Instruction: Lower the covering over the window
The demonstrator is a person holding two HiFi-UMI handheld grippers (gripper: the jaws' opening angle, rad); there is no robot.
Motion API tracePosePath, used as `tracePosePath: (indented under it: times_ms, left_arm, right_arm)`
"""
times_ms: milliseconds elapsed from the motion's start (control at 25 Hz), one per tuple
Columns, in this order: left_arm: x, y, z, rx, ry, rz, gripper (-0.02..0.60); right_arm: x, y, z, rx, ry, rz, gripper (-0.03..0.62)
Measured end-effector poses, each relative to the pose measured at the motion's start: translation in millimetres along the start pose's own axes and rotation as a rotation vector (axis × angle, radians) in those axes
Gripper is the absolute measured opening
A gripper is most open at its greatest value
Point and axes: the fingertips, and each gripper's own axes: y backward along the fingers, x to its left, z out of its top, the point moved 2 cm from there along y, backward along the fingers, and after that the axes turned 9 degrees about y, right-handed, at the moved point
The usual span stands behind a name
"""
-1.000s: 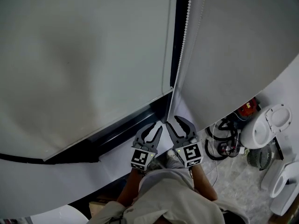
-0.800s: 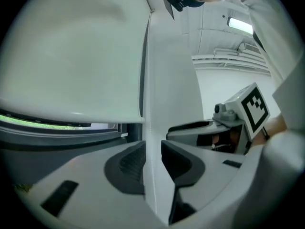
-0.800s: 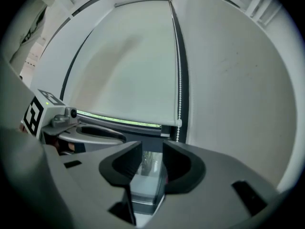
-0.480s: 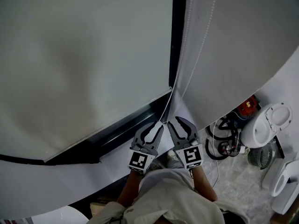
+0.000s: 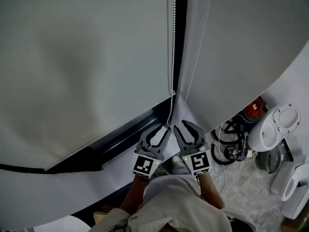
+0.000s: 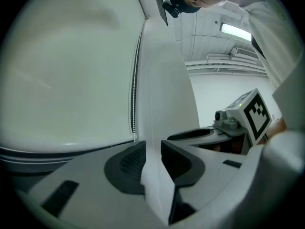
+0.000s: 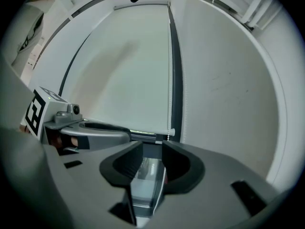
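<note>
**Covering.** The left roller blind [image 5: 87, 71] [image 6: 71, 70] [image 7: 128, 70] hangs over most of the window. Its lower edge runs just above the sill [image 5: 96, 178]. A dark strip of window [image 5: 120, 134] is uncovered beneath it. A second blind [image 5: 241, 42] [image 7: 224, 80] hangs to the right. The dark window frame [image 5: 181, 42] [image 7: 175, 80] stands between the two.

**Bead chain.** One run of the bead chain [image 5: 172, 42] [image 6: 135, 89] drops along the right edge of the left blind. A second run [image 5: 203, 33] slants in from the upper right. Both runs converge on the tips of the tongs.

**Left tongs.** The left tongs [image 5: 161, 132] [image 6: 152, 144] point level at the gap between the blinds. The jaws stand a narrow gap apart. A thin run of chain passes down into that gap. The gap is wider than the chain, and neither pad is seen pressing on it.

**Right tongs.** The right tongs [image 5: 179, 126] [image 7: 152, 144] sit just beside the left tongs, at the same height. The jaws have just been closing and now stand slightly apart. The chain lies between them, close along the inner face of the right-hand jaw, with clear space on its other side.

**Surroundings.** A white fan [image 5: 277, 129] and a red object [image 5: 253, 111] rest on the floor at the right, well apart from the tongs.
</note>
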Motion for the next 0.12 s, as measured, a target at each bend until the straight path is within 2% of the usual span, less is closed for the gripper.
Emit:
tracePosePath:
  times_ms: [120]
  left_arm:
    - [-2.0, -5.1, 5.9, -0.012, -0.007, -0.008, 0.106]
  right_arm:
    - [-4.7, 0.6, 6.9, -0.024, 0.009, -0.006, 0.124]
